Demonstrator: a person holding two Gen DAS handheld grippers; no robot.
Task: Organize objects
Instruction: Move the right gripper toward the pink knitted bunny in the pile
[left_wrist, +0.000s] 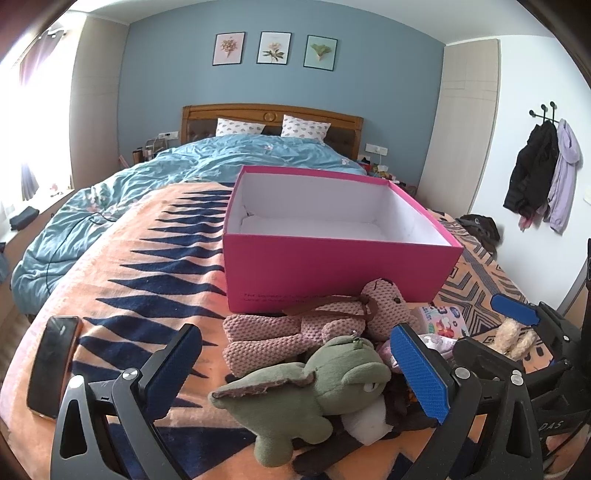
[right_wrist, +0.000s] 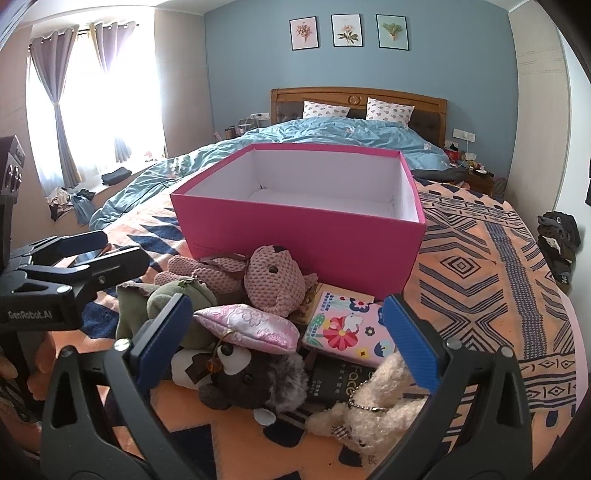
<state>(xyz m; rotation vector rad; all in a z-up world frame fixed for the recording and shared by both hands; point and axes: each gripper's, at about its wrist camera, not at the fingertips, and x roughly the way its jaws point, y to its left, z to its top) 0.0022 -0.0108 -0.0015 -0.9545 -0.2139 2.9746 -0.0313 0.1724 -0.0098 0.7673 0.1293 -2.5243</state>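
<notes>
On the bed, whose foot is covered by an orange blanket with dark blue geometric patterns (right_wrist: 480, 258), an open pink cardboard box with a white interior (right_wrist: 306, 236) stands empty, and a heap of small things lies just in front of its near wall. Both grippers hover over that heap, tipped downward, and both stand released with their blue-padded jaws spread wide and nothing between the pads. The left gripper (left_wrist: 295, 373) frames a green plush dinosaur (left_wrist: 295, 391), which lies on its side with its long axis running roughly across the gap, snout toward the right pad. Behind it, a pink knitted teddy bear (left_wrist: 314, 325) sprawls against the box. The right gripper (right_wrist: 288, 347) frames a dark grey furry plush with big eyes (right_wrist: 255, 376), a pink embroidered satin pouch (right_wrist: 251, 328) resting on top of it, a flowered pink booklet (right_wrist: 347, 328), a black box with white lettering (right_wrist: 340, 380) and a cream curly plush bear on a bead chain (right_wrist: 365, 417) nearest the camera. The left hand appears nearer the dinosaur, the right nearer the cream bear and pouch. In either case the box lies straight ahead, beyond the heap, so a grasped toy would likely need lifting over the near wall. A dark phone with an orange edge (left_wrist: 51, 365) lies apart, to the left.
</notes>
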